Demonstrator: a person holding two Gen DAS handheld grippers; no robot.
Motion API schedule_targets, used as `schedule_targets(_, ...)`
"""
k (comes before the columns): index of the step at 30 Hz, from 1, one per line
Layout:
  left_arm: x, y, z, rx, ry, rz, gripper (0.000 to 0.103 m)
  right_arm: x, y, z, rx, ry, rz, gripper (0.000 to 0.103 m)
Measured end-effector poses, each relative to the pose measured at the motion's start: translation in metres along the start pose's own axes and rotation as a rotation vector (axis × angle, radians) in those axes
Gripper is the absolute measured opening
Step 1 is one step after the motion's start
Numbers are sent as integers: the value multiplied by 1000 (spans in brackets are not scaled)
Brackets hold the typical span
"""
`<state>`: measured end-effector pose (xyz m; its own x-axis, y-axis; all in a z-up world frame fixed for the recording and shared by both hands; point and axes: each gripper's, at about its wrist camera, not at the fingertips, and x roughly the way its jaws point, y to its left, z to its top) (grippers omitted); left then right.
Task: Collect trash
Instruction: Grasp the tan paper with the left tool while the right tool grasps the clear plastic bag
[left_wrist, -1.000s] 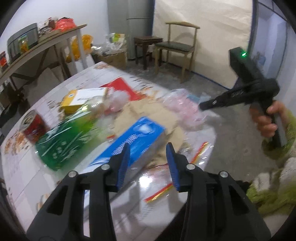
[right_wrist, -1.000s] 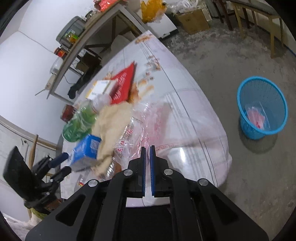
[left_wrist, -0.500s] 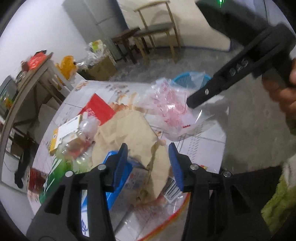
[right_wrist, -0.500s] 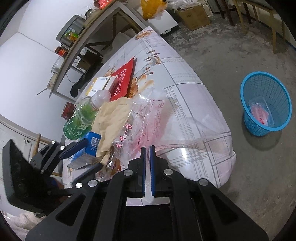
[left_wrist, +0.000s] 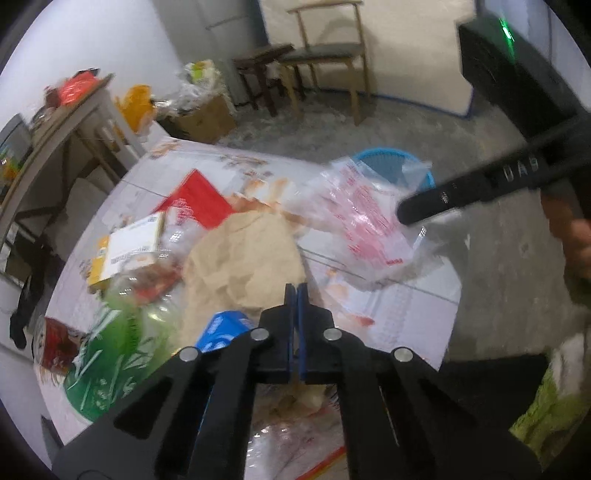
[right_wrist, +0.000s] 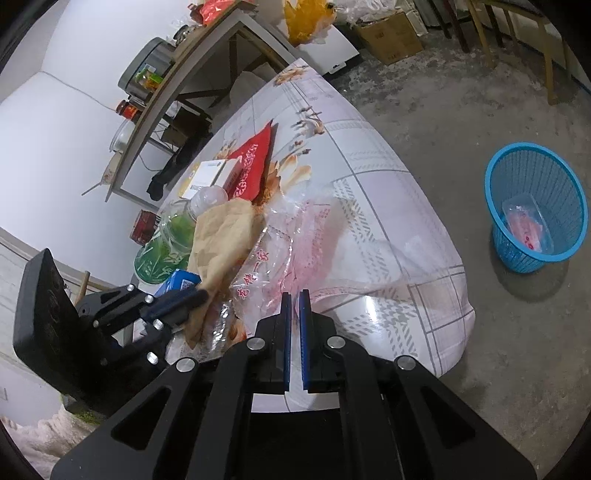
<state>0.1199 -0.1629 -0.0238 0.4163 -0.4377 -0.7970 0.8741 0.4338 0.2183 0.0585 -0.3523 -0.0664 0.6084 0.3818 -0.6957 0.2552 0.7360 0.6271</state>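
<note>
A crumpled brown paper bag (left_wrist: 243, 251) lies in the pile on the table. My left gripper (left_wrist: 295, 290) has its jaws closing tight on the bag's near edge; in the right wrist view its tips (right_wrist: 201, 294) pinch that paper (right_wrist: 221, 240). My right gripper (right_wrist: 294, 295) is shut on a clear plastic bag with red print (right_wrist: 295, 251). It holds that bag (left_wrist: 362, 218) up off the table's right side. A blue mesh basket (right_wrist: 495, 206) stands on the floor beyond the table with a clear wrapper inside.
Around the paper lie a green bottle (left_wrist: 110, 350), a blue box (left_wrist: 221, 328), a yellow-white box (left_wrist: 129, 247), a red packet (left_wrist: 195, 199) and a red can (left_wrist: 59, 343). Chairs (left_wrist: 325, 59) and a cardboard box (left_wrist: 207, 118) stand behind; a shelf table (right_wrist: 207, 48) is at left.
My left gripper swung right across the pile to the brown paper and its open jaws shut. The right gripper stayed put, still shut on the plastic bag.
</note>
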Motion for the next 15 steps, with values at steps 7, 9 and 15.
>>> schedule_targets(7, -35, 36, 5, -195, -178, -1, 0, -7, 6, 2, -2, -39, 33, 5)
schedule_targets(9, -45, 50, 6, -273, -229, -23, 0, -9, 7, 3, -1, -50, 36, 5)
schedule_targets(15, -66, 73, 12, -407, -328, -58, 0, -21, 11, 6, -5, -96, 52, 4)
